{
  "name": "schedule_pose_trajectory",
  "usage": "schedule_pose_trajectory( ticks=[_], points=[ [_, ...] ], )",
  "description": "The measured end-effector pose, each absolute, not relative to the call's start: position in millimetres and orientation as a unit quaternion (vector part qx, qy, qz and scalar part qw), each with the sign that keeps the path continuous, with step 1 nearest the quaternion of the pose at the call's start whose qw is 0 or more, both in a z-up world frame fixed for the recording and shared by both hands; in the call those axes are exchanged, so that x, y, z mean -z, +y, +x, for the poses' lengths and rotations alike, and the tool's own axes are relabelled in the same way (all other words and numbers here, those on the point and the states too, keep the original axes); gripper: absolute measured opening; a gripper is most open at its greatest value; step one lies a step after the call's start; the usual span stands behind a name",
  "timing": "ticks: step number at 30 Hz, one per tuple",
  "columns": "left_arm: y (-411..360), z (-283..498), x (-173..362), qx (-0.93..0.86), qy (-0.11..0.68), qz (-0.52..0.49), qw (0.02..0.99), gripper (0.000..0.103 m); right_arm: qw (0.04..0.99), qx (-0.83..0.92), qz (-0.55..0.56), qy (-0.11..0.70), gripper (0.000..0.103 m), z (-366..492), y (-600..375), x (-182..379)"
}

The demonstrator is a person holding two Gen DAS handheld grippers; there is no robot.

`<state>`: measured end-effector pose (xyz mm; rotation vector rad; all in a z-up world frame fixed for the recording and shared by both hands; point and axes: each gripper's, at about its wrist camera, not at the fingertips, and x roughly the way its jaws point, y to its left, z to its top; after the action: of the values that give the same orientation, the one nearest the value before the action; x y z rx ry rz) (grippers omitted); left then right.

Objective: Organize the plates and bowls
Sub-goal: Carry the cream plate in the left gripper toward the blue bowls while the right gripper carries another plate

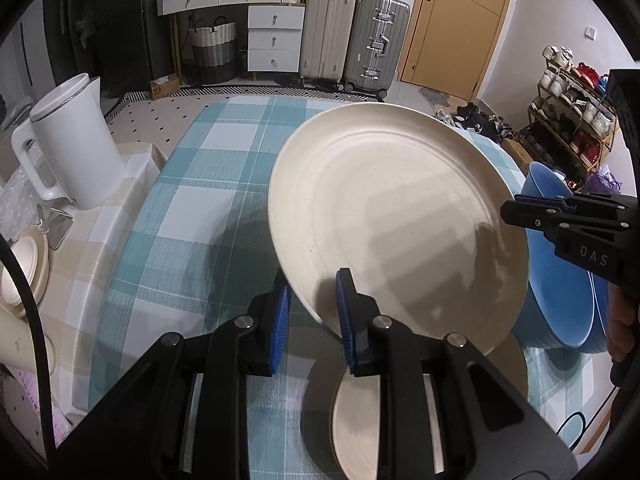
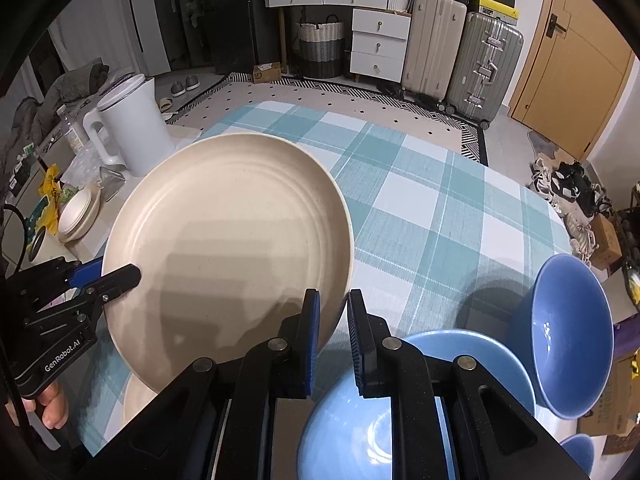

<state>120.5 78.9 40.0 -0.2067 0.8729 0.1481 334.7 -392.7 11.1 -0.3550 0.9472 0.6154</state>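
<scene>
Your left hand-held gripper (image 1: 312, 312) is nearly closed, its blue pads (image 1: 345, 300) pinching the near rim of a cream plate (image 1: 384, 216). Your right hand-held gripper (image 2: 333, 320) is closed as far as it goes on the same plate's opposite rim, so you hold the plate between both, lifted clear of the table (image 1: 208, 184) and tilted.

Directly under the lifted plate, at the table's near edge, another cream plate (image 1: 356, 432) lies flat on the blue checked tablecloth. At the near right corner sits a group of blue bowls: one large bowl (image 2: 432, 360) lies just below your right gripper, and a second blue bowl (image 2: 568, 336) leans on its side against it, with its opening facing the plate.

Along the left edge, on an adjoining surface with a beige checked cloth, a stack of cream dishes (image 2: 78, 212) rests, and beyond it stands a white kettle (image 1: 76, 148).

The far half of the table carries only the cloth. Past it are the dotted floor mat, suitcases (image 1: 352, 36) and a white chest of drawers (image 1: 274, 38).
</scene>
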Motion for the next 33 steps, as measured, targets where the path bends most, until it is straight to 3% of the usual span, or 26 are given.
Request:
schedule_pose_trajectory(
  ticks=[33],
  points=[
    [65, 62, -40, -0.06, 0.409, -0.096, 0.905, 0.019, 0.839, -0.307, -0.145, 0.424, 0.015, 270, -417, -16]
  ],
)
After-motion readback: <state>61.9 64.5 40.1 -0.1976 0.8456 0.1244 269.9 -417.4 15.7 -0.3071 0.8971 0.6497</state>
